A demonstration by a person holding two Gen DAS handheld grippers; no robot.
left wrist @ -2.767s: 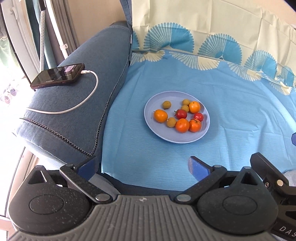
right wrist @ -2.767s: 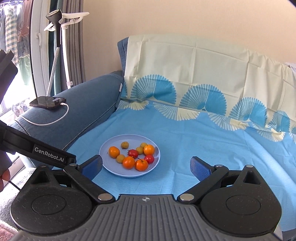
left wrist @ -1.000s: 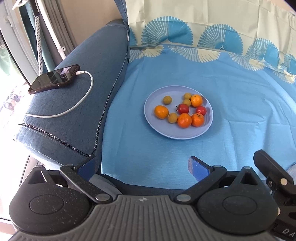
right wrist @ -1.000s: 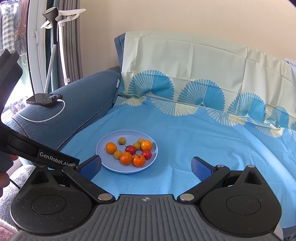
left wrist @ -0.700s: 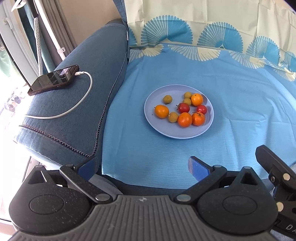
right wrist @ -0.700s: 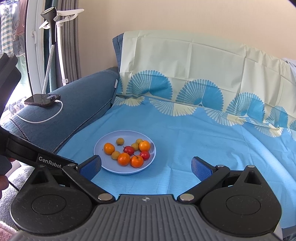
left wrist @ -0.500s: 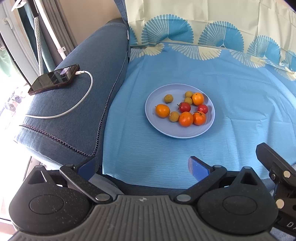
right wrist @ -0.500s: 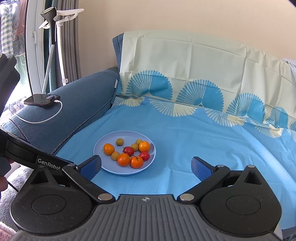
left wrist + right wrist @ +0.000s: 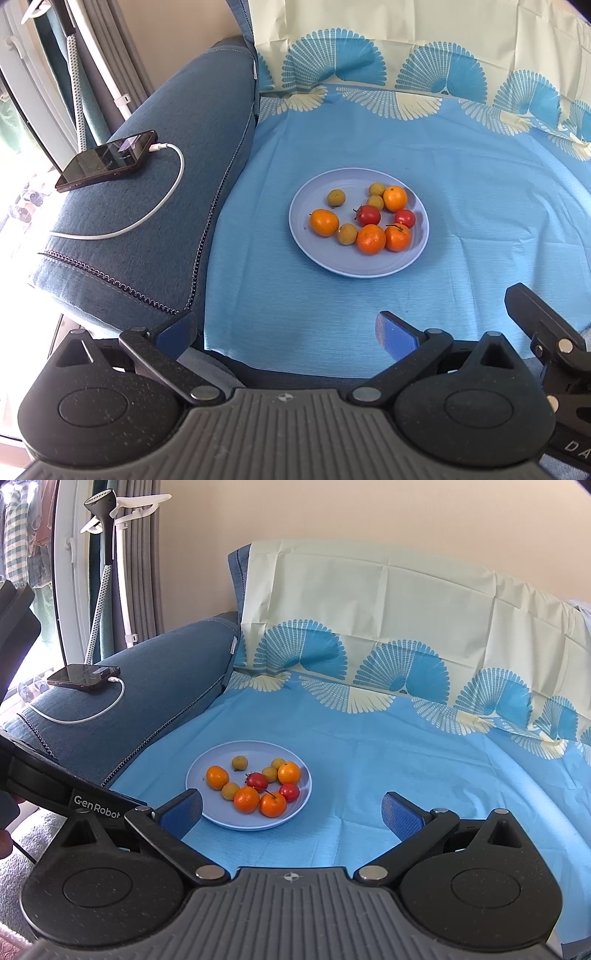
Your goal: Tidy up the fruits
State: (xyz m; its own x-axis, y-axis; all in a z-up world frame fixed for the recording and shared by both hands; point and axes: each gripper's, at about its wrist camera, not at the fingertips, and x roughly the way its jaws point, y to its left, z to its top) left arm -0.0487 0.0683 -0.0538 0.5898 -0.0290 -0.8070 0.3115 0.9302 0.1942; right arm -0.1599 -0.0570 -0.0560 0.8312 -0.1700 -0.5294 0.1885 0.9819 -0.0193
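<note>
A pale blue plate [image 9: 317,254] [image 9: 218,818] sits on the blue sofa cover. It holds several small oranges [image 9: 324,222] [image 9: 246,799], two red fruits [image 9: 369,215] [image 9: 257,781] and several small yellow-brown fruits [image 9: 336,197] [image 9: 239,763]. My left gripper [image 9: 284,332] is open and empty, hovering near the sofa's front edge, short of the plate. My right gripper [image 9: 291,812] is open and empty, just in front of the plate's near rim.
A black phone [image 9: 107,159] [image 9: 84,676] with a white charging cable [image 9: 147,218] lies on the denim armrest [image 9: 155,206] to the left. A garment steamer stand [image 9: 107,554] and curtains are beyond it. The patterned cover [image 9: 406,738] drapes over seat and backrest.
Both grippers have drifted slightly; the plate now sits a little nearer the right gripper's fingers. The fruits have not moved on the plate. Both grippers stay open.
</note>
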